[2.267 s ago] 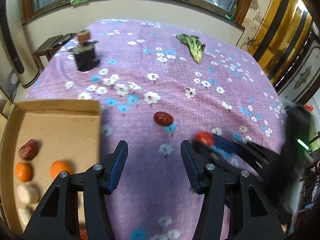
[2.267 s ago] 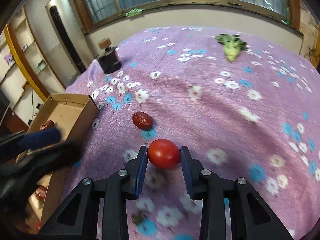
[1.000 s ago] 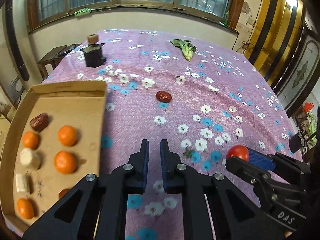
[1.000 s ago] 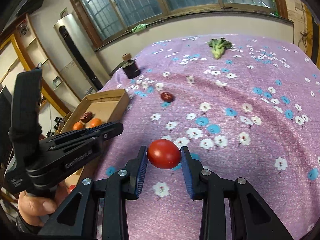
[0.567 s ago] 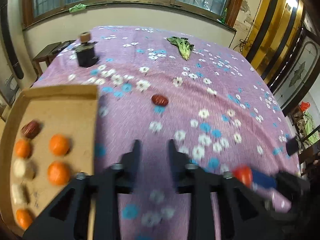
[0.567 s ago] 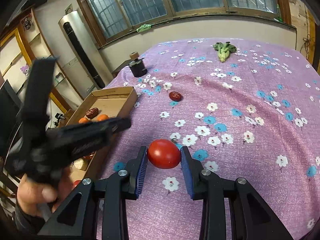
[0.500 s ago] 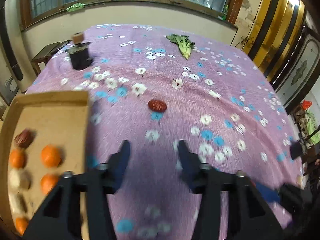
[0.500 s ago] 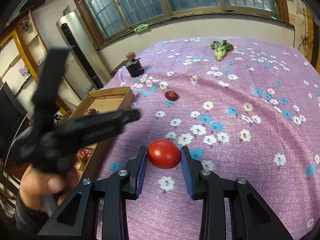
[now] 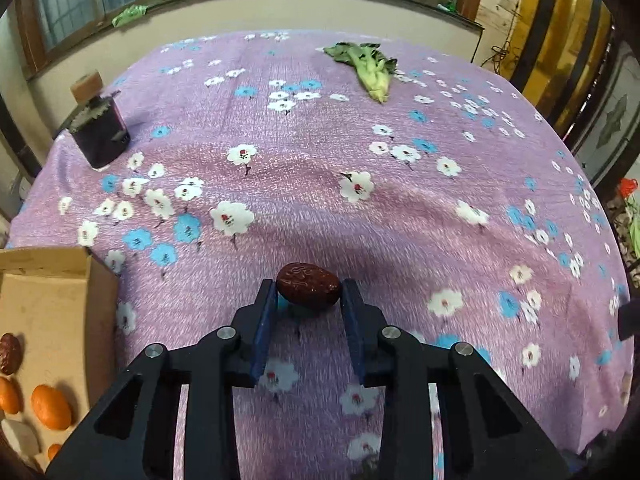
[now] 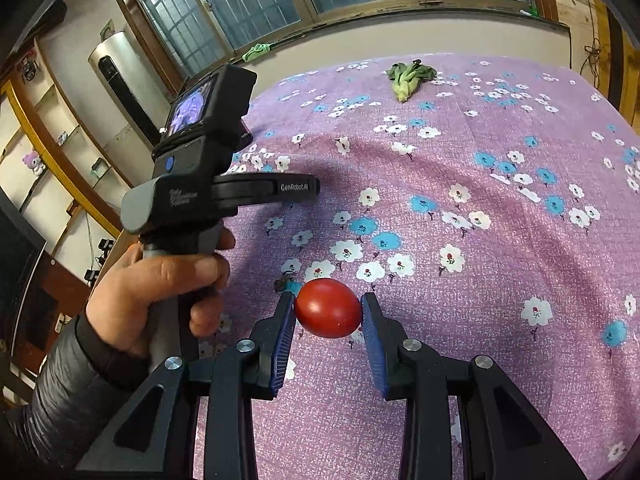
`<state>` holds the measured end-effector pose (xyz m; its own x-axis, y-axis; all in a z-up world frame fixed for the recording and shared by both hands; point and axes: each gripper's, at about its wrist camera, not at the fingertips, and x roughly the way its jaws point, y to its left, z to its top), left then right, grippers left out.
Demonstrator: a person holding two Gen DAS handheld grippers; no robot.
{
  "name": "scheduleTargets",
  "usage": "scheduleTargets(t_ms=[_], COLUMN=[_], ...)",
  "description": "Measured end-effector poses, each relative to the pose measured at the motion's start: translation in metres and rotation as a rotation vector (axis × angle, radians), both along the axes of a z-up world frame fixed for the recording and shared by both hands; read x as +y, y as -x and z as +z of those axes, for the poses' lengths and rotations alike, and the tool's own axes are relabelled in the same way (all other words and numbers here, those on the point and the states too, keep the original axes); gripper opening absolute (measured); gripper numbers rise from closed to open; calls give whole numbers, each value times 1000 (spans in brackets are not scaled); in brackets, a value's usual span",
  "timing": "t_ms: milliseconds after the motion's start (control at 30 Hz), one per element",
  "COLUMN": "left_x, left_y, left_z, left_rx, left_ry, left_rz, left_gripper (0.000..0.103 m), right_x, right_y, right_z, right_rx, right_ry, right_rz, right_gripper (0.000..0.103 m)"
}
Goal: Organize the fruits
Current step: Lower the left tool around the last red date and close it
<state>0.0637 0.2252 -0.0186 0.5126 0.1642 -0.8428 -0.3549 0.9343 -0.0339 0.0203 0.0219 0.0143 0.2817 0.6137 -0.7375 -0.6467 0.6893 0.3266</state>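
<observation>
Red date (image 9: 309, 289) lay on the table's flowered cloth (image 9: 400, 216), between the left gripper (image 9: 308, 312) fingers, which had just been closing around it and looked in contact. The right gripper (image 10: 328, 334) clamped a tomato (image 10: 328, 314) above the cloth, probably for the cardboard box (image 9: 60, 300).

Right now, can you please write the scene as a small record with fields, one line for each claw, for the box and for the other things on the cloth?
left claw: jaws have just been closing around the red date, which lies on the purple flowered cloth; pads at its two ends
right claw: shut on the red tomato, held above the cloth
cardboard box: at the cloth's left edge; holds oranges, another date, pale pieces
leafy green: far side of the cloth
dark jar: far left, wooden knob on top
</observation>
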Motion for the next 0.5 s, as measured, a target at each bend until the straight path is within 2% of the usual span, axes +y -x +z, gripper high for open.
scheduleTargets(t_ms=[300, 500], left_x=[-8, -3], left_y=[66, 108], left_z=[33, 44], left_rx=[-72, -101], left_ry=[-27, -55], left_rz=[29, 73], left_gripper=[30, 30], right_x=[15, 32], right_y=[9, 23], right_z=[8, 13], right_rx=[-18, -28], right_ry=[-8, -11], right_rz=[29, 76], right_gripper=[34, 34])
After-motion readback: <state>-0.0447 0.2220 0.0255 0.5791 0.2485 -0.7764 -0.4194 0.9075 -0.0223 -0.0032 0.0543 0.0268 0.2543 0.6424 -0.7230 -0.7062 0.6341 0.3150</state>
